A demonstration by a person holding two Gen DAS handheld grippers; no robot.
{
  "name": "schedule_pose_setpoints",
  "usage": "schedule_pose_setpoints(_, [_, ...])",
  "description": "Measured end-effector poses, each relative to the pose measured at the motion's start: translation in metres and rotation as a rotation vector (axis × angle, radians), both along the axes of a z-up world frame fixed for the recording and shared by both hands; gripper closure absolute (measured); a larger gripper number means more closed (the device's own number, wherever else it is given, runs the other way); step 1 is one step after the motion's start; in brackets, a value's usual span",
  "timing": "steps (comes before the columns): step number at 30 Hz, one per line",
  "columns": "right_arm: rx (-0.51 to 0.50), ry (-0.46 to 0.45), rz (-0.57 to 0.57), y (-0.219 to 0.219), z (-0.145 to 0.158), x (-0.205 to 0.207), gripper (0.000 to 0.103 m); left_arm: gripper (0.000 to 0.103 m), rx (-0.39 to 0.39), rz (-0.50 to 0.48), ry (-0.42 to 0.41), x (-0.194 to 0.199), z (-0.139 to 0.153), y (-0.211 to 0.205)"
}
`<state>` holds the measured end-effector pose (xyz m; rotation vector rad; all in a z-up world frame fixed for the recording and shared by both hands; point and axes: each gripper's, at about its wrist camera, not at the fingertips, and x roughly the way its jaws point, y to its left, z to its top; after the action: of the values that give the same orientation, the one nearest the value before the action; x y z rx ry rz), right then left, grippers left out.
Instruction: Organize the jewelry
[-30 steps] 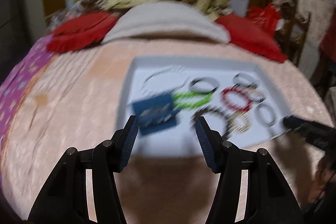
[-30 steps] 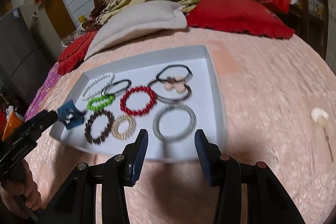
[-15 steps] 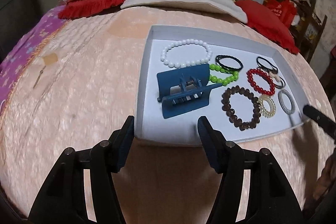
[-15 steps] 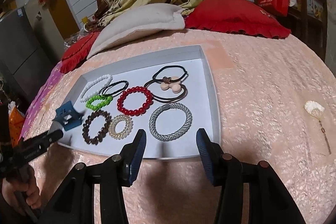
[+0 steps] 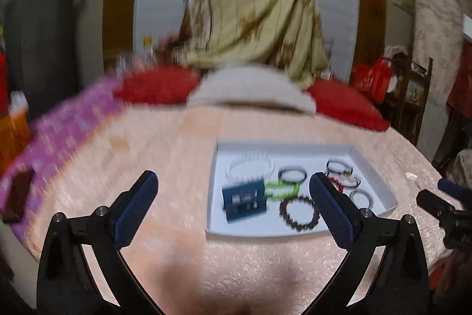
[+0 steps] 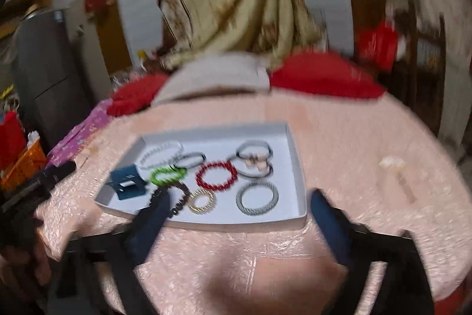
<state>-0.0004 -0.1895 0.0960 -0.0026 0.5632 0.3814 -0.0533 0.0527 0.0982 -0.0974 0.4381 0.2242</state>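
A white tray (image 6: 298, 167) lies on the pink bedspread and holds a blue hair claw (image 6: 126, 185), a white bead bracelet (image 6: 160, 157), green (image 6: 168, 175), red (image 6: 216, 175) and brown bead bracelets, a gold coil tie (image 6: 202, 200), a grey ring (image 6: 257, 197) and black hair ties. It also shows in the left wrist view (image 5: 368, 167), with the claw (image 5: 244, 200) inside. My left gripper (image 5: 233, 207) is open and empty, well back from the tray. My right gripper (image 6: 239, 223) is open and empty before the tray's near edge.
A beige pillow (image 6: 218, 76) and red cushions (image 6: 324, 76) lie at the head of the bed. A small white hairpin (image 6: 395, 170) lies on the bedspread right of the tray. An orange basket (image 6: 25, 164) stands at the left.
Both grippers have pulled back and risen from the tray and opened wider. The views are blurred by motion. The tray's contents have not moved.
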Motion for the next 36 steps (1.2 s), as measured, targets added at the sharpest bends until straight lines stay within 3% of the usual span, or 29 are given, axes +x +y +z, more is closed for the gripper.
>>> schedule_pose_setpoints(2, [-0.013, -0.022, 0.029, 0.006, 0.004, -0.013, 0.000, 0.000, 0.044, -0.022, 0.028, -0.004, 0.004, -0.010])
schedule_pose_setpoints(4, [-0.012, 0.041, 0.068, 0.014, -0.001, -0.012, 0.000, 0.000, 0.060, -0.034, 0.089, 0.001, 0.003, -0.013])
schedule_pose_setpoints(8, [-0.080, 0.074, 0.011, 0.018, -0.013, 0.000, 0.000, 0.000, 0.050, -0.021, 0.122, 0.004, -0.001, -0.012])
schedule_pose_setpoints(10, [-0.079, 0.084, 0.025, 0.016, -0.016, 0.007, 0.000, 0.000, -0.003, -0.024, 0.124, 0.006, 0.000, -0.007])
schedule_pose_setpoints(14, [-0.068, 0.160, 0.035, 0.013, -0.024, 0.022, 0.000, 0.000, -0.205, -0.055, 0.187, 0.020, -0.010, 0.006])
schedule_pose_setpoints(16, [-0.045, 0.199, 0.030, 0.011, -0.031, 0.026, 0.000, 0.000, -0.235, -0.045, 0.217, 0.029, -0.016, 0.006])
schedule_pose_setpoints(24, [0.005, 0.226, -0.011, -0.006, -0.037, 0.025, 0.000, 0.000, -0.149, -0.054, 0.287, 0.049, -0.039, -0.016])
schedule_pose_setpoints(29, [-0.045, 0.199, -0.019, -0.006, -0.035, 0.020, 0.000, 0.000, -0.116, -0.021, 0.353, 0.055, -0.051, -0.017])
schedule_pose_setpoints(36, [-0.117, 0.145, 0.069, 0.014, -0.031, 0.014, 0.000, 0.000, -0.040, -0.041, 0.360, 0.052, -0.054, -0.031])
